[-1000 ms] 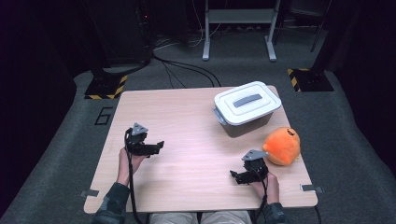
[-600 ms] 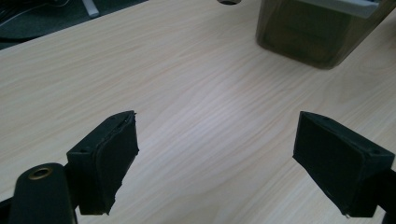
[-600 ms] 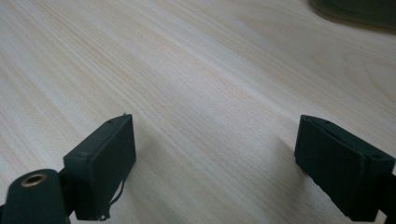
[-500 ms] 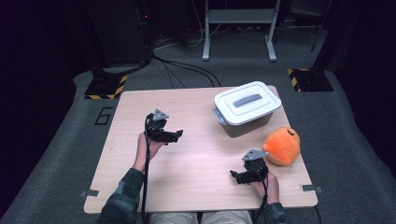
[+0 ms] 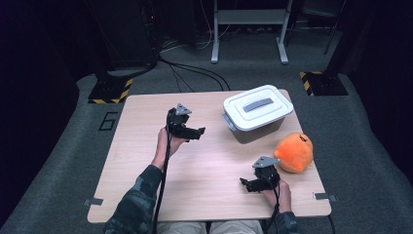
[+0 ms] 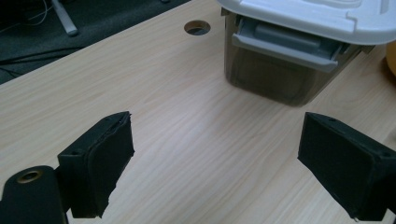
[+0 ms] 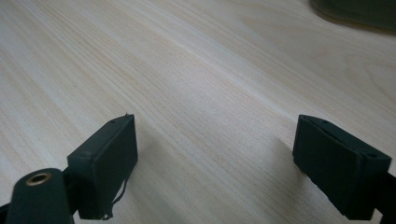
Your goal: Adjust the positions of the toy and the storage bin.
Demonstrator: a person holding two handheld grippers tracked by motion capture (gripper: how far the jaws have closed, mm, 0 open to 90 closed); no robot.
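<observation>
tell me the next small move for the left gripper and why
Probably ease the left gripper on toward the lidded box. Its jaws, which have just been opening, stand wide with nothing between them, and the box's grey latch sits ahead with bare table between.

The high view is taken from above the person's side, facing forward and down over the whole table [image 5: 146, 161] and the floor beyond. The left gripper view is set low and close, directed along the tabletop at the lidded box [image 6: 299, 51], which is shared with the high view [image 5: 257, 113]. The right gripper view is held closest, angled onto bare wood.
</observation>
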